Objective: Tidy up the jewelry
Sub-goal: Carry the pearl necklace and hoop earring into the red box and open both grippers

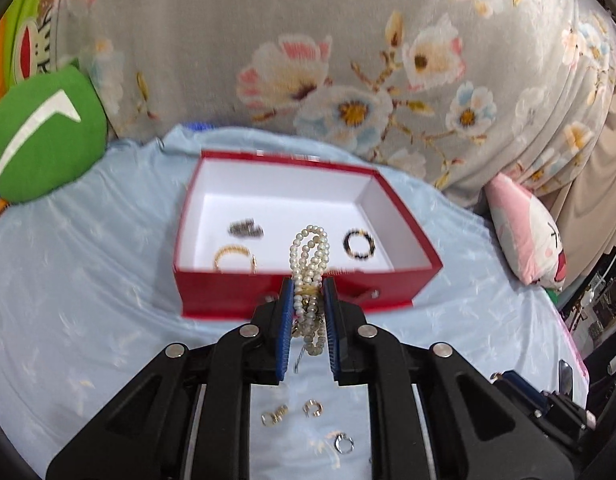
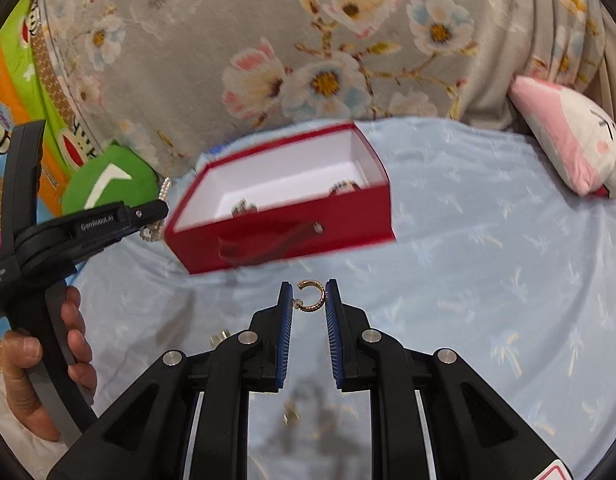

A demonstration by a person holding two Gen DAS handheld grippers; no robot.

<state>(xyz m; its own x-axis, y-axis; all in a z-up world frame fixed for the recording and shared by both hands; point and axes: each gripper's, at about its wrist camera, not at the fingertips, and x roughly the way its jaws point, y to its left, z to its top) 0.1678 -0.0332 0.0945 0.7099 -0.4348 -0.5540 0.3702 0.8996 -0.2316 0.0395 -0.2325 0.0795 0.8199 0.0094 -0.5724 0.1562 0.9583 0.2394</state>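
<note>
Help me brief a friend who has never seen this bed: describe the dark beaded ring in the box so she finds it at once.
On the pale blue sheet sits an open red box with a white inside. Look at its right side, right of the pearl strand held in the left tool. The black beaded ring is the only dark closed circle; its neighbours are a gold bangle and a grey clump.

red box (image 2: 291, 236) motion-blurred, pearl strand (image 2: 163, 192) mostly hidden behind left claw (image 2: 155, 212)
</note>
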